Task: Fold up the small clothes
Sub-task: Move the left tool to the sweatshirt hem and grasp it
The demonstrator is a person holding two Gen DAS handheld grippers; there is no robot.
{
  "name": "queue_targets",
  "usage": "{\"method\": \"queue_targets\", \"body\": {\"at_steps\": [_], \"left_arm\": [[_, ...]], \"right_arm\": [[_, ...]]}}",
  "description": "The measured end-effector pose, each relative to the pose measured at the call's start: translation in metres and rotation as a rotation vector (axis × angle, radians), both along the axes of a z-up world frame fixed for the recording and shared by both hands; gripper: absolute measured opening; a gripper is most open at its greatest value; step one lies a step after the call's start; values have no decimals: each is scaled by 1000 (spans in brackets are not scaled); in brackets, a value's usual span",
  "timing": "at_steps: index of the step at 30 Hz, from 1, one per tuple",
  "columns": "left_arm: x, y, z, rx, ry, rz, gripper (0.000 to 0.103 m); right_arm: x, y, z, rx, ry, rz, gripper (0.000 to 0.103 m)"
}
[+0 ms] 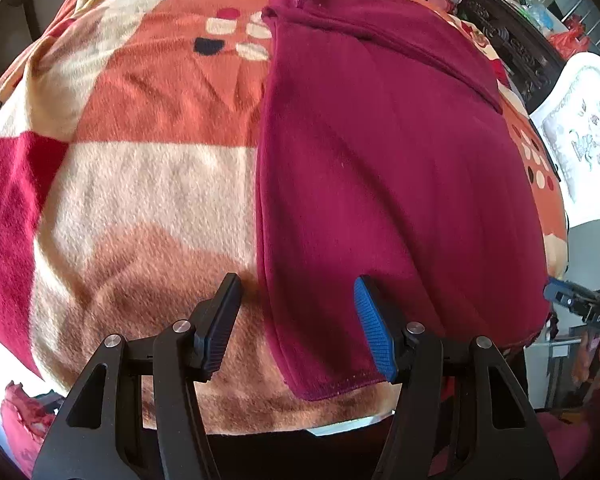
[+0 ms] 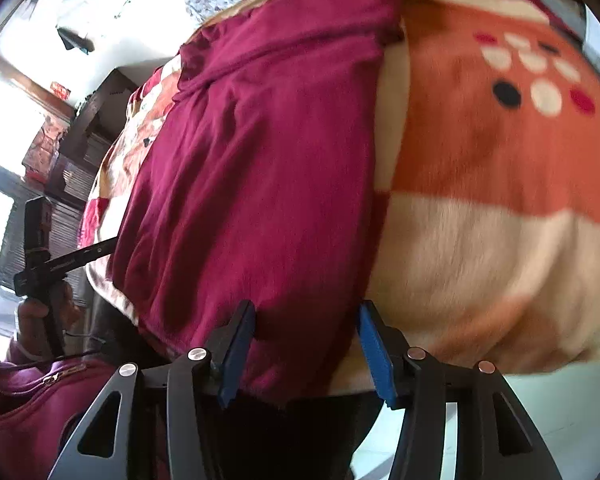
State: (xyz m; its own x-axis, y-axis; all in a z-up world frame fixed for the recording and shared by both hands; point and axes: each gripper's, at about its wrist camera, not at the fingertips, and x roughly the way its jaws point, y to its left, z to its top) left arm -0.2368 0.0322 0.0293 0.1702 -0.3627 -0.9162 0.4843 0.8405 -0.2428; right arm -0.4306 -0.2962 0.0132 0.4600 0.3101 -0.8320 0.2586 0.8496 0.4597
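- The dark red garment (image 1: 380,184) is folded lengthwise into a long panel, soft knit, with a stitched hem at the near end and a seam ridge toward the far end.
- It lies flat on a fleece blanket (image 1: 148,184) patched in orange, cream and red with dots, spread over a bed.
- The left gripper (image 1: 296,328) stands half open over the garment's near left corner; nothing is pinched.
- The right gripper (image 2: 306,346) has its jaws half open astride the near right edge, not pressing it.
- The blanket reads "love"; the other gripper's body shows "DAS".
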Motion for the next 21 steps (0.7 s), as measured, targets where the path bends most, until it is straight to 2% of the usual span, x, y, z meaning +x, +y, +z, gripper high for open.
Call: {"method": "queue_targets", "body": {"at_steps": [3,9,13,21], "left_arm": [[0,0,-2,-1,4,5,59],[0,1,-3,-21,37,0,59],[0,1,-4,-23,41,-1,59],[-3,-4,-5,1,52,-53,59]], "right_arm": [[-5,2,-7,65,-3,-10,51],[-4,12,-8,110,-17,21,51],[-2,10,-13,153,-30,-14,51],[-5,10,-13,157,-53,-10,45]]}}
